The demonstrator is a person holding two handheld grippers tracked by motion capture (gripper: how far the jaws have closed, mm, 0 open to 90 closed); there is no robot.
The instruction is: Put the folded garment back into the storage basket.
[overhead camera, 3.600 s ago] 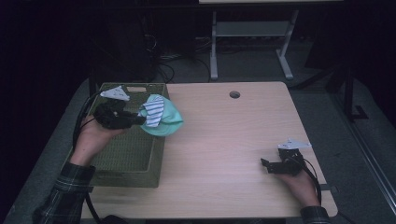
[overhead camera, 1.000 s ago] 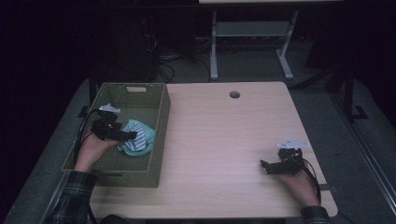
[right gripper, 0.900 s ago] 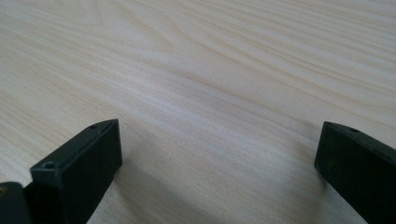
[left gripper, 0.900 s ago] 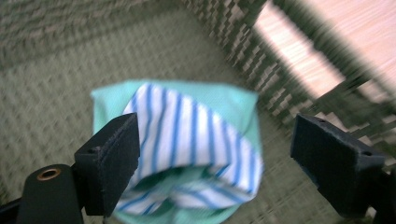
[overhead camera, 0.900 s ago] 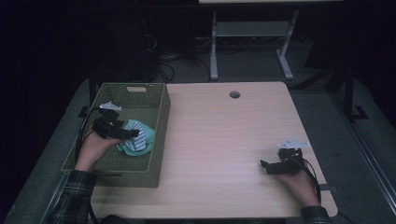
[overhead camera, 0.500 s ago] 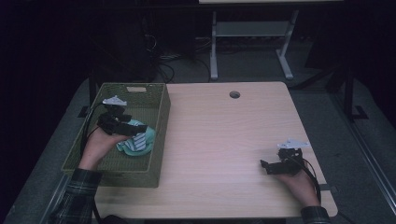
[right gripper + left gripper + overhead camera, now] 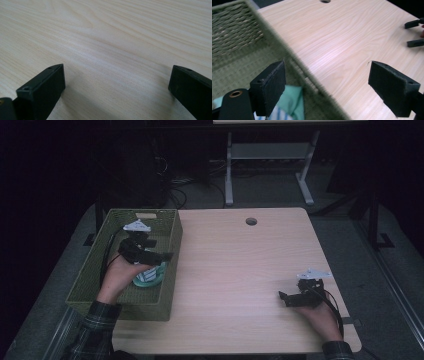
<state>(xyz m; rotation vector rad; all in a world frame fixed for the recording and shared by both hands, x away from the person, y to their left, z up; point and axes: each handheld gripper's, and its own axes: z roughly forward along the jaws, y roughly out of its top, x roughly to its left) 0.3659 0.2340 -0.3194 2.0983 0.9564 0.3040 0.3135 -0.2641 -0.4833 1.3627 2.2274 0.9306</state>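
Observation:
A mint-green cloth with blue and white stripes (image 7: 147, 277) lies on the floor of the green woven basket (image 7: 90, 275), near its right wall. My left gripper (image 7: 164, 255) hovers just above it, open, with nothing between its fingers. In the left gripper view the cloth (image 7: 292, 98) shows low beside the left pad, and my left gripper (image 7: 329, 83) straddles the basket's rim (image 7: 308, 75). My right gripper (image 7: 284, 298) rests open on the wooden table (image 7: 240, 270) near its front right corner. The right gripper view has my right gripper (image 7: 115, 85) over bare wood.
The basket takes up the table's left edge. A round cable hole (image 7: 251, 221) sits at the table's back middle. A metal stand (image 7: 270, 155) and cables are on the floor behind. The other gripper's jaws (image 7: 415, 33) show at the far right of the left gripper view.
My left gripper carried the cloth down into the basket, let it go and lifted slightly with its jaws now open. The right gripper has stayed put.

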